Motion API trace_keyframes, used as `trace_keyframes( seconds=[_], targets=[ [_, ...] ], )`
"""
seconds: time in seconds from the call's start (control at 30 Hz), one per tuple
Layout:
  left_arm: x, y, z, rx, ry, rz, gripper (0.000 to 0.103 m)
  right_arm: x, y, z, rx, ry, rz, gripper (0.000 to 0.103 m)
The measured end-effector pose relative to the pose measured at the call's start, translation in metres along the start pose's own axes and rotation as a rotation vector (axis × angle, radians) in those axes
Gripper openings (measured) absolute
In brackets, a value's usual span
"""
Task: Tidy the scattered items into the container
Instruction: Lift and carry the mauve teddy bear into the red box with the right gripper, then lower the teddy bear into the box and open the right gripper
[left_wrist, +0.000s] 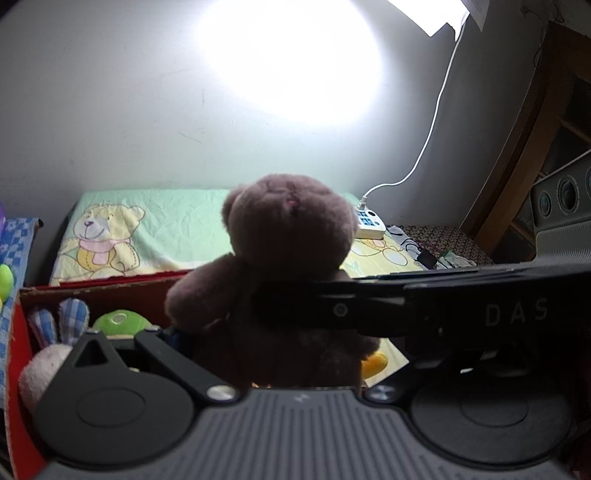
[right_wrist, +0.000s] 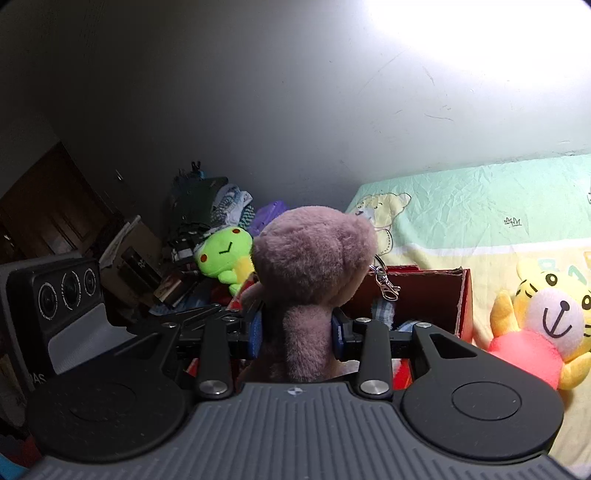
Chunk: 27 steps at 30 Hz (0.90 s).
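Observation:
A brown plush bear (right_wrist: 310, 291) stands upright between my right gripper's (right_wrist: 297, 332) blue-padded fingers, which are shut on its body. It hangs above the red cardboard box (right_wrist: 436, 295). In the left wrist view the same bear (left_wrist: 280, 266) fills the middle, with the right gripper's black arm (left_wrist: 406, 306) clamped across it. My left gripper's own fingers are hidden behind the bear. Inside the box (left_wrist: 22, 332) lie a white checked-ear rabbit (left_wrist: 44, 362) and a green toy (left_wrist: 122, 321).
A yellow tiger plush in pink (right_wrist: 543, 325) lies on the bed sheet (right_wrist: 480, 206) right of the box. A green frog plush (right_wrist: 225, 258) sits left of it by piled clothes. A power strip (left_wrist: 369, 221) and white cable lie on the bed.

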<state>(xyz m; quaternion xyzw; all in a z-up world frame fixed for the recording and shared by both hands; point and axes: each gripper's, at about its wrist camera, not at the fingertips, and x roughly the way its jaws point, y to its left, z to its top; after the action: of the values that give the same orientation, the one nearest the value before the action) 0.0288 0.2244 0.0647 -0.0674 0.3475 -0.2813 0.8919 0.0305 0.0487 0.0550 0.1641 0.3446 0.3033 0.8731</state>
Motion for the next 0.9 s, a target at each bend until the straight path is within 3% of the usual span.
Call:
trace_keyframes(
  seconds=[0.27, 0.43, 0.7, 0.9],
  targets=[
    [0.042, 0.017, -0.016, -0.06, 0.142, -0.05, 0.099, 0.031, -0.012, 0.003, -0.064, 0.196, -0.087, 0.039],
    [0.055, 0.026, -0.023, -0.059, 0.173, -0.052, 0.099, 0.046, -0.01, 0.006, -0.118, 0.274, -0.117, 0.039],
    [0.058, 0.026, -0.025, -0.038, 0.174, -0.079, 0.101, 0.052, -0.018, 0.011, -0.132, 0.252, -0.198, 0.048],
    [0.062, 0.022, -0.027, -0.014, 0.176, -0.089, 0.102, 0.036, -0.021, 0.011, -0.128, 0.202, -0.252, 0.048]
  ],
)
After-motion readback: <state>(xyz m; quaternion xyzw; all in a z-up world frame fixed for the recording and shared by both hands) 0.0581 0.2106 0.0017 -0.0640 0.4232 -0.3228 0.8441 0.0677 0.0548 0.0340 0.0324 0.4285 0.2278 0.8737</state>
